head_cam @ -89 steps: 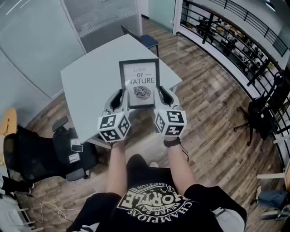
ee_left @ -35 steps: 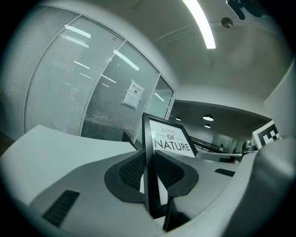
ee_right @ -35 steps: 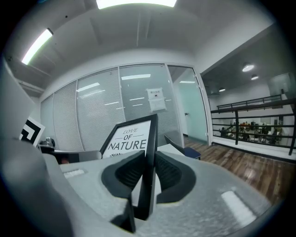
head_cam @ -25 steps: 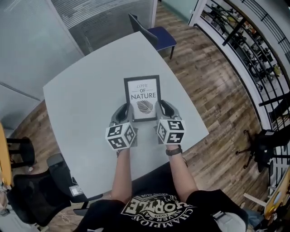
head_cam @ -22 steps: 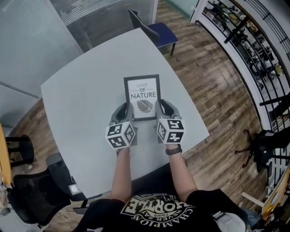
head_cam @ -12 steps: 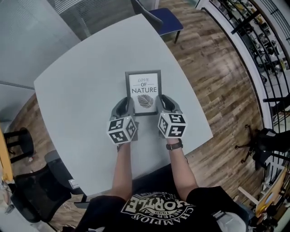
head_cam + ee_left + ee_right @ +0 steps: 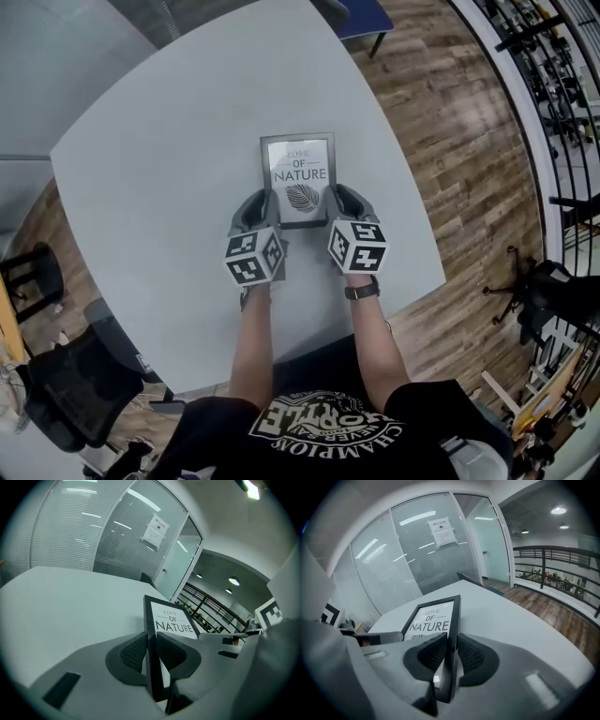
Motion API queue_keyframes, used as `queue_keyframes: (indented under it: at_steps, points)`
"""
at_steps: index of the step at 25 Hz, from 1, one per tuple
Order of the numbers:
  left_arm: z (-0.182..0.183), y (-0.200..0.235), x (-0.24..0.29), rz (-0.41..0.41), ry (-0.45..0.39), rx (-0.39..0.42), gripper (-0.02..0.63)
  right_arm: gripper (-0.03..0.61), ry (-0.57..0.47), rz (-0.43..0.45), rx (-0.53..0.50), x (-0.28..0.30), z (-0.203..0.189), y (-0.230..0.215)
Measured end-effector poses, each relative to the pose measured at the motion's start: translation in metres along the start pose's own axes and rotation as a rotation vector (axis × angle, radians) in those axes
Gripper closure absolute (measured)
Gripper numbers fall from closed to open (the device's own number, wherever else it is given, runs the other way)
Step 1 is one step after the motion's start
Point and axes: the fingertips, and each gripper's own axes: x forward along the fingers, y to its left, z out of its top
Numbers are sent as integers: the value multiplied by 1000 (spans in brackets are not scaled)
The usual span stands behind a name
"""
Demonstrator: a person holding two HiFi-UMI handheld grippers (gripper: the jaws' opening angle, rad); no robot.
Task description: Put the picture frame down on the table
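Note:
A black picture frame [image 7: 299, 178] with a white print reading "LOVE OF NATURE" and a leaf lies face up over the grey table [image 7: 169, 178], near its middle. My left gripper [image 7: 259, 217] is shut on the frame's left edge [image 7: 151, 653], its jaws pinching the black rim. The right gripper [image 7: 338, 214] is shut on the frame's right edge [image 7: 451, 658] in the same way. Both gripper views show the frame [image 7: 171, 620] [image 7: 433, 618] low over the tabletop. Whether its back touches the table cannot be told.
A blue chair [image 7: 361, 14] stands past the table's far corner. Black office chairs [image 7: 70, 384] are on the wooden floor at the near left. A black railing [image 7: 548, 103] runs along the right. Glass partition walls [image 7: 412, 550] close off the far side.
The frame and both grippers have come forward over the table, from its near edge to its middle, and lower. Both grippers have kept their hold on the frame.

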Motion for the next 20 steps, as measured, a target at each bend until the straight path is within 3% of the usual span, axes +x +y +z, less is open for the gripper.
queue_keyframes:
  at_steps: [15,20]
  points:
    - [-41,19,41,24,101,-35,545,509,118,-38,-2,37,-39,-22]
    - [-44,22,43,45,122,7,545,508,163,-40,-27,43,-49,-22]
